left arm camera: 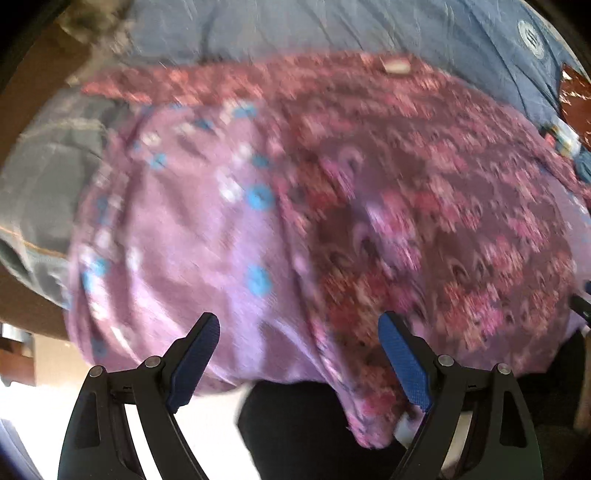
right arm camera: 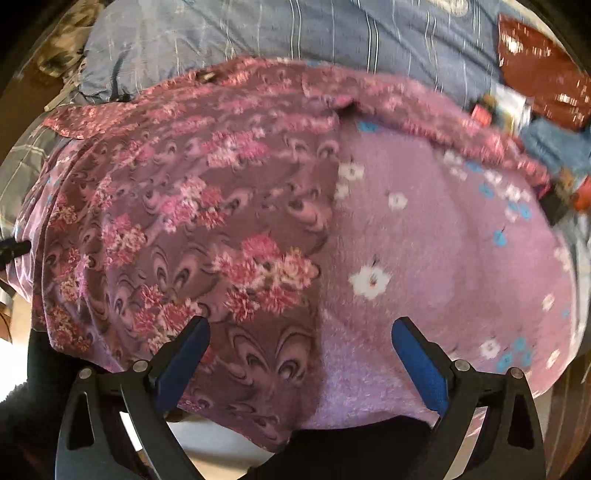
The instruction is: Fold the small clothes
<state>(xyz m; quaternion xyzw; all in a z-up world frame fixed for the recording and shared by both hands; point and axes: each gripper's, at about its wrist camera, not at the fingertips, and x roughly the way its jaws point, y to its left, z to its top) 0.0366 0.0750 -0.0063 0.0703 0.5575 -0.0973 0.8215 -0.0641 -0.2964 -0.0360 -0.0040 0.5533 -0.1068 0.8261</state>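
Purple fleece garment [right arm camera: 424, 240] with white and blue flowers is lying spread on a bed covered by a blue striped sheet [right arm camera: 295, 33], its near edge hanging over the bedside. A maroon fleece cloth [right arm camera: 192, 221] with pink blossoms is lying on top of it, covering one side. Left claw [left arm camera: 299, 350] and right claw [right arm camera: 301, 350] are both hovering wide open above the near edge, gripping nothing. Left-wrist view is blurring heavily.
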